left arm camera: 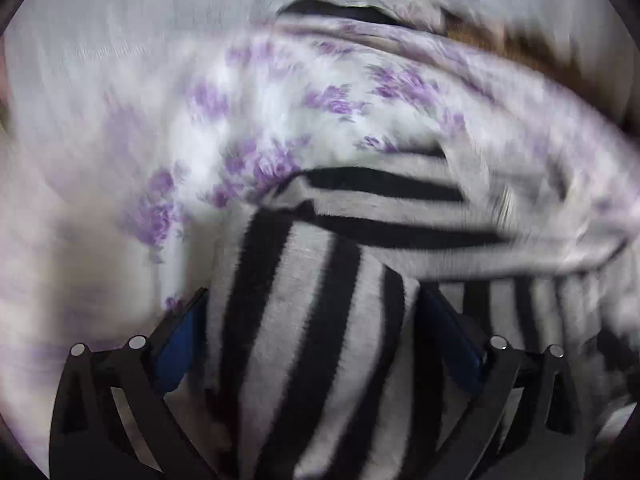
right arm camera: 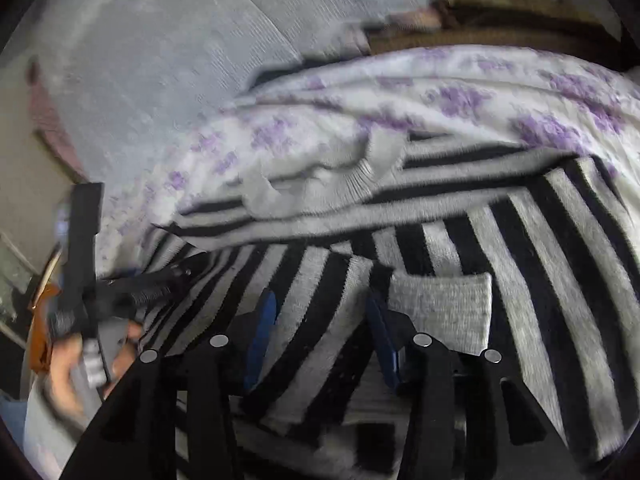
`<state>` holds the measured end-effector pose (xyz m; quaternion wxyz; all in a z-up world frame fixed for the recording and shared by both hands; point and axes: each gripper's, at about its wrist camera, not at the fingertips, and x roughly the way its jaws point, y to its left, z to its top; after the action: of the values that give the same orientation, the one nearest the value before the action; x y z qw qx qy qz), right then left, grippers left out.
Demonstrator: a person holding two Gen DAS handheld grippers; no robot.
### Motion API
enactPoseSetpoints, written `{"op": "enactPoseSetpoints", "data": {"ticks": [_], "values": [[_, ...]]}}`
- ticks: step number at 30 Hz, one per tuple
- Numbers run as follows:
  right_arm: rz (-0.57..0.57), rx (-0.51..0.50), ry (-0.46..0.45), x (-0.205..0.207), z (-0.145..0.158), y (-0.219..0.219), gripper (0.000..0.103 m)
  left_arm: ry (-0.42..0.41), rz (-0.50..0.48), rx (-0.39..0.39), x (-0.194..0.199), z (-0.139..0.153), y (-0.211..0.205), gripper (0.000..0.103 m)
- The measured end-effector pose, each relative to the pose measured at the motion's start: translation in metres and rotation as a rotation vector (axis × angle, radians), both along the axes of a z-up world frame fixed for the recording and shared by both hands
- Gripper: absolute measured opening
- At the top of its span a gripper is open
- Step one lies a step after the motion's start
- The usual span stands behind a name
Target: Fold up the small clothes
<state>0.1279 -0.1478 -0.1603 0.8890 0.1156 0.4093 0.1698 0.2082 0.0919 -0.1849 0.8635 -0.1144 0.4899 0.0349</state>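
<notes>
**Both grippers pinching the striped knit, mid-fold**

The left gripper (left arm camera: 312,320) has a fat bunch of the black-and-grey striped garment (left arm camera: 360,208) squeezed between its blue pads, and the right gripper (right arm camera: 320,320) pinches a narrower fold of the same knit. My guess is that two grips on one piece keep an edge taut so it can swing over as a fold.

The garment drapes ahead of both tools, on top of a white cloth with purple flowers (left arm camera: 328,96). Its ribbed grey hem (right arm camera: 360,172) sits ahead of the right gripper. Beyond that there's bare grey bedding (right arm camera: 160,60) ahead and to the left, so that looks like the open room. Brown fabric (right arm camera: 500,28) crowds far ahead-right. The left view is blurry.
</notes>
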Motion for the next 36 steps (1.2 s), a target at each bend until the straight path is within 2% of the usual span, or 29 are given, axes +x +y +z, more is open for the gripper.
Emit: {"op": "enactPoseSetpoints", "data": {"ticks": [1, 2, 4, 5, 7, 8, 9, 10, 12, 13, 15, 17, 19, 21, 23, 24, 26, 28, 30, 33, 36], "values": [[-0.001, -0.003, 0.001, -0.001, 0.001, 0.001, 0.048, -0.022, 0.056, -0.073, -0.001, 0.005, 0.018, 0.098], [0.003, -0.017, -0.004, -0.002, 0.004, 0.003, 0.048, -0.044, 0.101, -0.101, -0.004, 0.009, 0.031, 0.093], [0.005, -0.029, -0.026, -0.006, 0.006, 0.004, 0.048, -0.054, 0.126, -0.146, -0.01, 0.014, 0.042, 0.084], [-0.01, -0.02, -0.044, -0.013, 0.012, 0.001, 0.048, -0.058, 0.137, -0.147, -0.013, 0.021, 0.046, 0.084], [-0.019, 0.001, -0.094, -0.022, 0.025, -0.005, 0.049, -0.089, 0.144, -0.08, -0.023, 0.036, 0.047, 0.084], [-0.017, 0.003, -0.12, -0.026, 0.033, -0.007, 0.05, -0.095, 0.136, -0.018, -0.028, 0.042, 0.044, 0.085], [-0.016, -0.006, -0.12, -0.026, 0.035, -0.006, 0.055, -0.086, 0.116, 0.02, -0.03, 0.045, 0.041, 0.085], [-0.013, -0.022, -0.098, -0.023, 0.033, -0.005, 0.059, -0.058, 0.084, 0.066, -0.031, 0.043, 0.037, 0.085], [-0.009, -0.068, 0.002, -0.008, 0.01, -0.003, 0.06, -0.009, 0.095, 0.137, -0.027, 0.026, 0.035, 0.094], [-0.001, -0.073, 0.006, -0.005, 0.001, -0.004, 0.06, 0.001, 0.102, 0.148, -0.025, 0.017, 0.036, 0.099], [-0.001, -0.077, -0.008, -0.008, 0.009, -0.005, 0.059, -0.017, 0.117, 0.165, -0.031, 0.019, 0.035, 0.099], [-0.031, -0.05, -0.048, -0.023, 0.024, -0.012, 0.059, -0.041, 0.123, 0.146, -0.05, 0.037, 0.032, 0.09], [-0.012, -0.045, -0.07, -0.038, 0.032, -0.012, 0.059, -0.078, 0.067, 0.093, -0.075, 0.051, 0.025, 0.09], [0.018, -0.051, -0.08, -0.051, 0.034, -0.012, 0.061, -0.094, 0.008, 0.109, -0.098, 0.055, 0.014, 0.09], [0.05, -0.091, -0.043, -0.059, 0.021, -0.009, 0.064, -0.071, -0.06, 0.123, -0.116, 0.043, -0.002, 0.09], [0.058, -0.109, -0.021, -0.059, 0.014, -0.006, 0.065, -0.017, -0.078, 0.16, -0.119, 0.026, -0.009, 0.092], [0.068, -0.147, -0.029, -0.062, 0.005, -0.001, 0.065, -0.013, -0.056, 0.171, -0.121, 0.013, -0.01, 0.098], [0.052, -0.164, -0.039, -0.068, 0.012, 0.001, 0.064, -0.004, -0.008, 0.125, -0.129, 0.025, -0.003, 0.095], [0.026, -0.137, -0.074, -0.081, 0.022, -0.002, 0.064, -0.062, -0.007, 0.096, -0.143, 0.04, -0.006, 0.094], [0.059, -0.124, -0.118, -0.08, 0.04, 0.012, 0.065, -0.142, -0.053, 0.117, -0.153, 0.063, -0.026, 0.095], [0.084, -0.163, -0.07, -0.06, 0.033, 0.032, 0.067, -0.113, -0.085, 0.173, -0.134, 0.061, -0.052, 0.095]]}}
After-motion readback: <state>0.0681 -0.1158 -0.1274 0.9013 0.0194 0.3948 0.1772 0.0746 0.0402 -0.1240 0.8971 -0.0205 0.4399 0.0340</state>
